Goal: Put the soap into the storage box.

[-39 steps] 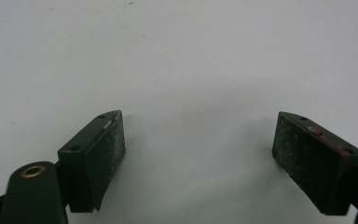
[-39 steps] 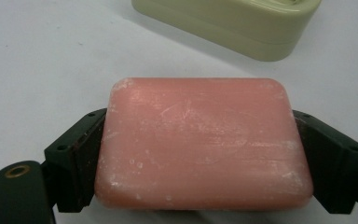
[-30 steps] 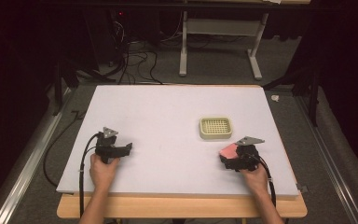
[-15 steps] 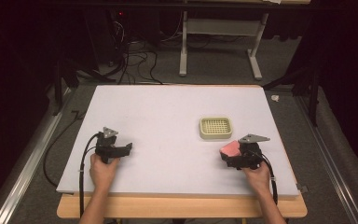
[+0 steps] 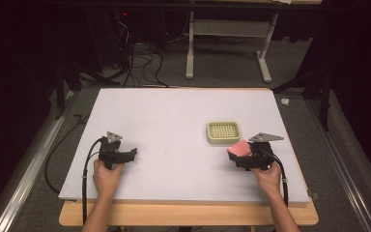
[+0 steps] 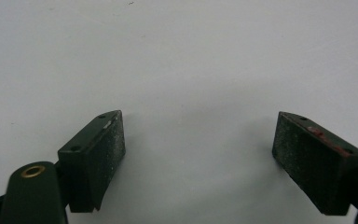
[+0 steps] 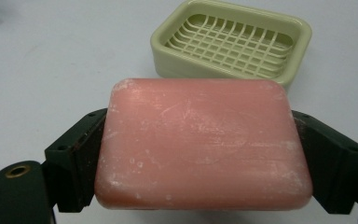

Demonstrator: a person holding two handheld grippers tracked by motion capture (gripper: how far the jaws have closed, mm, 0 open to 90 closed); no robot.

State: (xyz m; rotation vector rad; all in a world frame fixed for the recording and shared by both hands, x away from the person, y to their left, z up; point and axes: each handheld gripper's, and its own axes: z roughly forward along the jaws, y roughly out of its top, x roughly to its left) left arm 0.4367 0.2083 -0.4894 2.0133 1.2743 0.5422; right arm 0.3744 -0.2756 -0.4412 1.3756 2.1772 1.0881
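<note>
Near the right front of the white table (image 5: 174, 121), a person's right gripper (image 7: 200, 154) clamps a pink bar of soap (image 7: 203, 144) by its two short ends, one black jaw pressed to each side, the bar's broad face turned up and its long axis running across the jaws. Just ahead of the bar stands a pale green soap dish (image 7: 233, 42) with a slotted grid floor, upright and empty, its own long side lying roughly parallel to the bar. From the high view the soap (image 5: 239, 148) hangs just short of the dish (image 5: 223, 132), which sits a little forward and to the left of the right gripper (image 5: 239, 155); whether the bar is clear of the table surface cannot be told. The move ahead appears to be a short carry forward and slightly left, then a lowering into the tray, and with the two long axes already close to aligned little turning should be needed. Well apart at the table's left front, the left gripper (image 5: 125, 155) rests with its jaws spread wide and nothing between them; its pads (image 6: 100, 158) face bare white surface. The right hand is plainly the nearer to the dish.
</note>
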